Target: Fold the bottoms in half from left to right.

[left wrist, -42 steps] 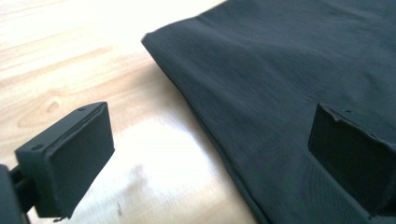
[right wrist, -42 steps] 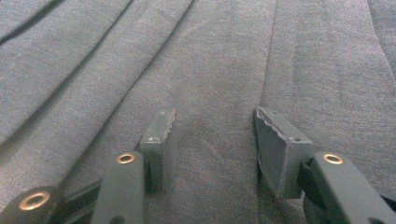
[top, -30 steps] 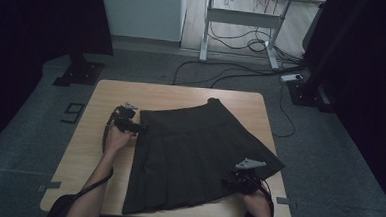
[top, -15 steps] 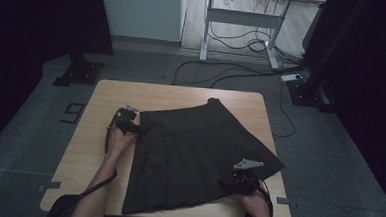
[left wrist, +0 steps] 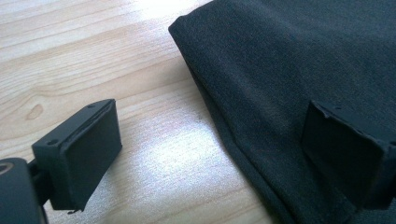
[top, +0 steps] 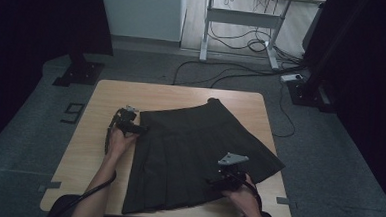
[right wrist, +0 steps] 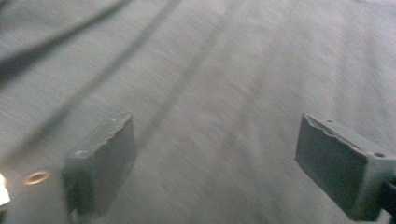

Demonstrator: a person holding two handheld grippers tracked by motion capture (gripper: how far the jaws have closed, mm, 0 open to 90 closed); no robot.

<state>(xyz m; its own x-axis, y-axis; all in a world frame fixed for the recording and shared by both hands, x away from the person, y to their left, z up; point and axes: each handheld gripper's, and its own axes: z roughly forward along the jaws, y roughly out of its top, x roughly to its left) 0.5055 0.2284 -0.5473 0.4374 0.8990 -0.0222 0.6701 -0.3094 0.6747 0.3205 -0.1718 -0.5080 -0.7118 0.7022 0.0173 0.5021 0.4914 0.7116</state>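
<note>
Wooden table (top: 84, 148) carries our black pleated skirt (top: 199, 149), spread flat. Our right gripper (top: 222, 179) has just let go over its hem, jaws spread; the left gripper (top: 135, 129) waits at its waistband corner, jaws spread too.

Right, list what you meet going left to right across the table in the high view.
Bare table → left gripper at the skirt's left edge → black pleated skirt → right gripper with open jaws over the skirt's lower right part → bare table strip at the right edge.
</note>
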